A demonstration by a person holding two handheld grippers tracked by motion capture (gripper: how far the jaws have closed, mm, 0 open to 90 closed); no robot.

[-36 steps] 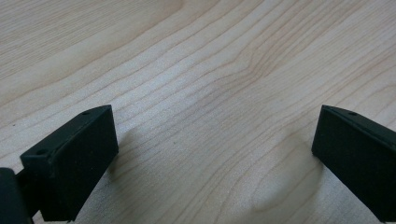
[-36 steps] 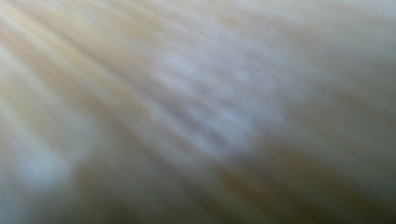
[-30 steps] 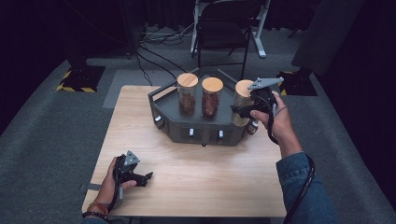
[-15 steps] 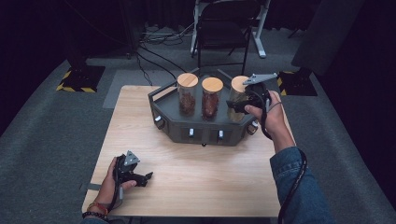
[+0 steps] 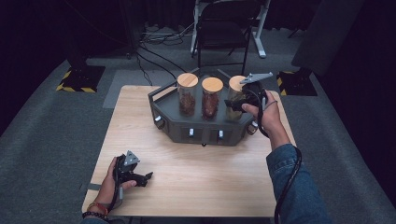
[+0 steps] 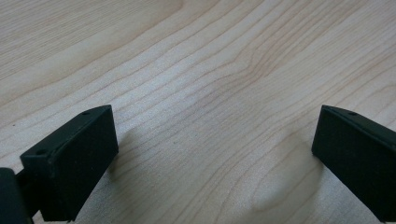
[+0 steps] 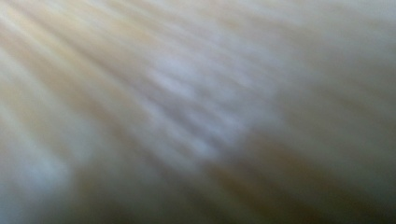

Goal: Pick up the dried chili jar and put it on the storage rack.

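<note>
Three glass jars with wooden lids stand in a row on a dark angular tray (image 5: 205,129) at the back of the wooden table. My right gripper (image 5: 234,105) is at the right jar (image 5: 236,91) and shut on its side, with the hand behind it. In the right gripper view a pale, blurred surface sits very close to the camera. The left jar (image 5: 187,95) and middle jar (image 5: 212,98) hold brown contents. My left gripper (image 5: 146,178) lies low on the table near the front left corner, its jaws wide open over bare wood (image 6: 215,154).
The tray has small knobs along its front face (image 5: 191,133). The table (image 5: 201,172) is bare wood in front of the tray. A folding chair (image 5: 222,35) and cables lie on the floor behind the table.
My right gripper has carried the right jar a little left and back, closer to the middle jar on the tray. The left gripper has stayed put.
</note>
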